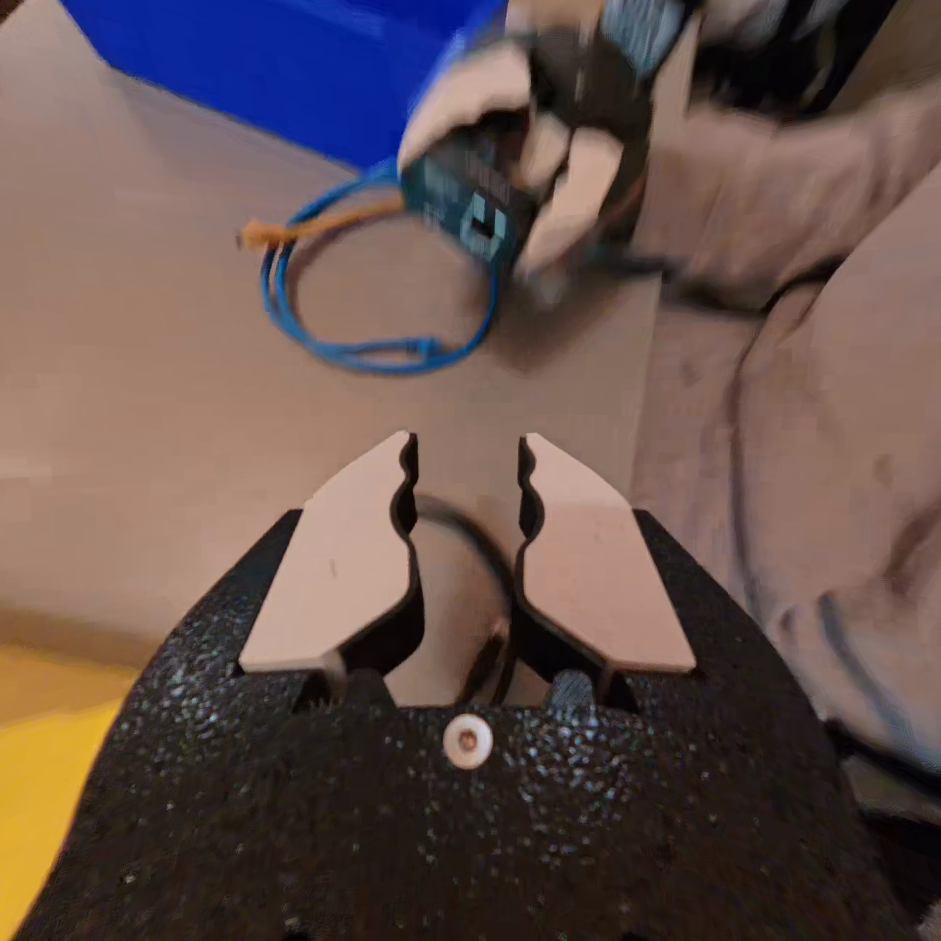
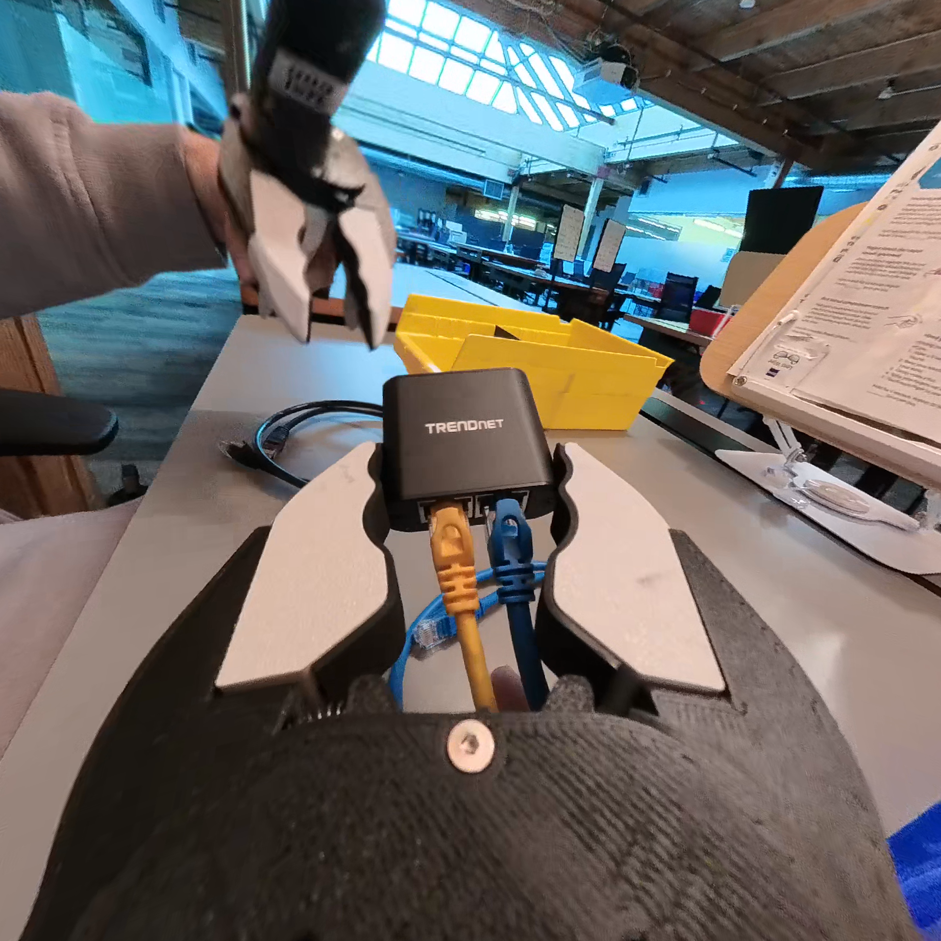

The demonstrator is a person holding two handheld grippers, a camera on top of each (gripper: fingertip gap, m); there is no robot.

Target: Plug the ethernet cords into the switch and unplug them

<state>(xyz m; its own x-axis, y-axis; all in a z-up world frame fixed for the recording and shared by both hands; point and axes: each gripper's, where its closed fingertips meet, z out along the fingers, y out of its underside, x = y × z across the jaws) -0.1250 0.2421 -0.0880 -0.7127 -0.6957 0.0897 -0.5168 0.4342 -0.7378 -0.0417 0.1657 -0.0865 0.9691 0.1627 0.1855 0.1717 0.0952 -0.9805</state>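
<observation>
Right wrist view: right tongs point(image 2: 464, 466) clamped on black switch point(image 2: 461, 438) mid-frame above desk point(image 2: 713, 585), yellow cord point(image 2: 453, 565) and blue cord point(image 2: 511, 555) plugged in; left tongs point(image 1: 467, 443) apart, empty.

Daylight is pouring through a gridded skylight point(image 2: 473, 66) set among dark timber ceiling beams point(image 2: 794, 46), washing a large open hall in bluish light. Long worktables point(image 2: 509, 265) are stretching away behind the pale grey tabletop point(image 2: 713, 585). A black chair armrest point(image 2: 56, 422) is jutting in at the left, above mottled carpet point(image 2: 137, 336).
</observation>
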